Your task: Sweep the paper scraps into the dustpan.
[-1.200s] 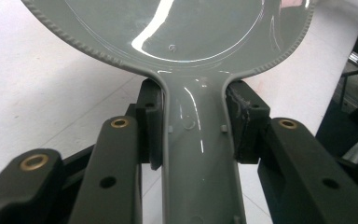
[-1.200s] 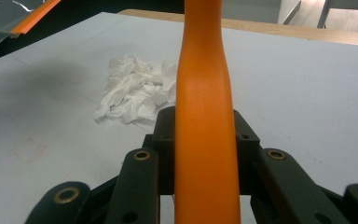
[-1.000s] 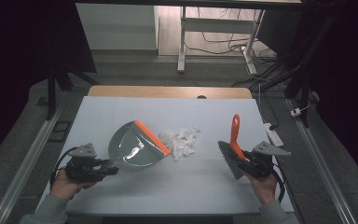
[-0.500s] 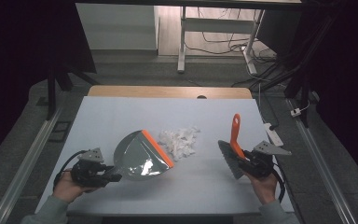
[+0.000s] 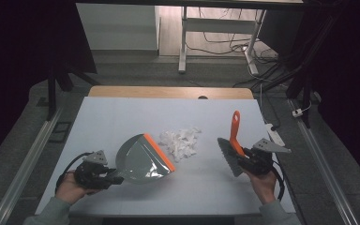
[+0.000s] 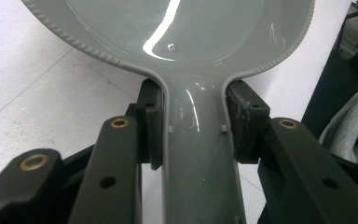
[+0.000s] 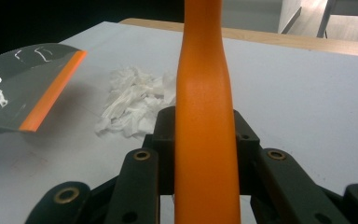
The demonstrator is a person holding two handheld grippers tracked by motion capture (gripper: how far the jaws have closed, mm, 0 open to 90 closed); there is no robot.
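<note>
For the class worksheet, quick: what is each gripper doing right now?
Left gripper: closed on the dustpan handle.
Right gripper: closed on the brush handle.

Both grippers are showing black, angular bodies. The left gripper (image 5: pixel 110 177) and right gripper (image 5: pixel 240 159) are each carrying a grey three-cornered plate and trailing a looping black cable. Brass-coloured rivets are glinting on the black jaw links. Grey-green sleeve cuffs are covering both wrists.

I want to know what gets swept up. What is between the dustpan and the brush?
A pile of white paper scraps lies on the table between the dustpan and the brush, seen in the high view.
</note>
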